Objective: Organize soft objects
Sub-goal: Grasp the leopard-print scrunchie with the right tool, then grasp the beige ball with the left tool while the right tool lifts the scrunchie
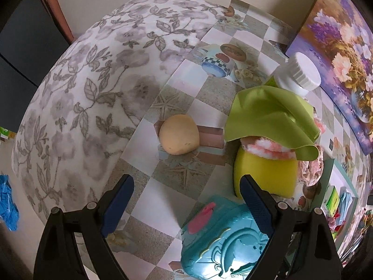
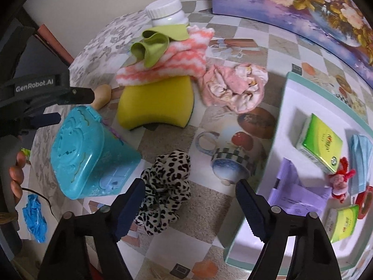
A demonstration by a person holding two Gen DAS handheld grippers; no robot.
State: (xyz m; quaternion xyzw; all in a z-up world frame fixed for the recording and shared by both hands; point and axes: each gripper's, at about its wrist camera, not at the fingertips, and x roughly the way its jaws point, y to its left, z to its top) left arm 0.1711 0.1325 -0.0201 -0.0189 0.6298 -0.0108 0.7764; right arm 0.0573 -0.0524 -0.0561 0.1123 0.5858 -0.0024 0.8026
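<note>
Green cloth (image 1: 268, 114), limp and light, drapes over a fluffy pink towel (image 1: 268, 148) and a squashy yellow sponge (image 1: 263, 175) near the bench's far edge in the left view, where the left gripper (image 1: 186, 200) hangs wide open and empty. In the right view, the right gripper (image 2: 188, 200), fingers spread and empty, hovers over a leopard-print scrunchie (image 2: 165, 186); it looks light and springy, best pinched across its bunched middle.

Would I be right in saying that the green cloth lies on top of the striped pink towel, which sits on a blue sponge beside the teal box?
Not quite: the sponge is yellow, not blue, as the right wrist view shows. The rest holds: the green cloth lies on the striped pink towel, which sits on that sponge beside the teal box.
</note>
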